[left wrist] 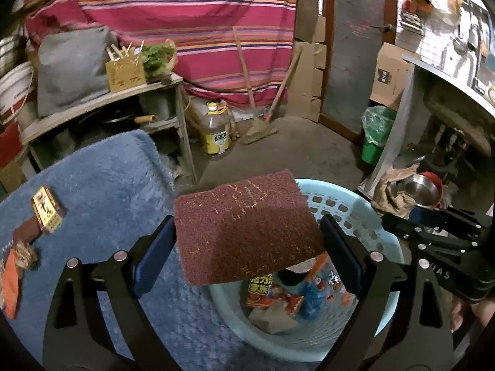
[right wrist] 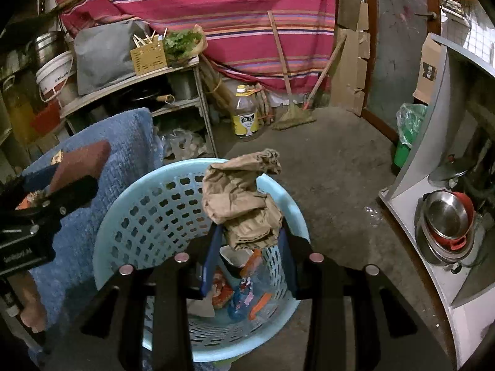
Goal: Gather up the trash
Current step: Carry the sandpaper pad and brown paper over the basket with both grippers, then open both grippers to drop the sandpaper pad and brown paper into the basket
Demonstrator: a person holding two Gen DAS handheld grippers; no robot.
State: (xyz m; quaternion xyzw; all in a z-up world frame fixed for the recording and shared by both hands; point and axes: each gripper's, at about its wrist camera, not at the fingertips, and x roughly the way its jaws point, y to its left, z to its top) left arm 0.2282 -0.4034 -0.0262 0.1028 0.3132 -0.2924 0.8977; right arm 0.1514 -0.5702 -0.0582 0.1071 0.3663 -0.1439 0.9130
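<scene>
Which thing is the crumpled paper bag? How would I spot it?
Find the light blue basket beside the blue rug. Just above its rim, the right tongs pinch a crumpled brown paper bag. It is wrinkled and tan, unlike the flat dark red scouring pad.

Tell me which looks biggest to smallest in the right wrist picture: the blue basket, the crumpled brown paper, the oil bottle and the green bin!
1. blue basket
2. crumpled brown paper, though it sits close to the camera in the right tongs, so it looks larger than it is
3. and 4. oil bottle and green bin look about alike; the bin is partly hidden.
</scene>
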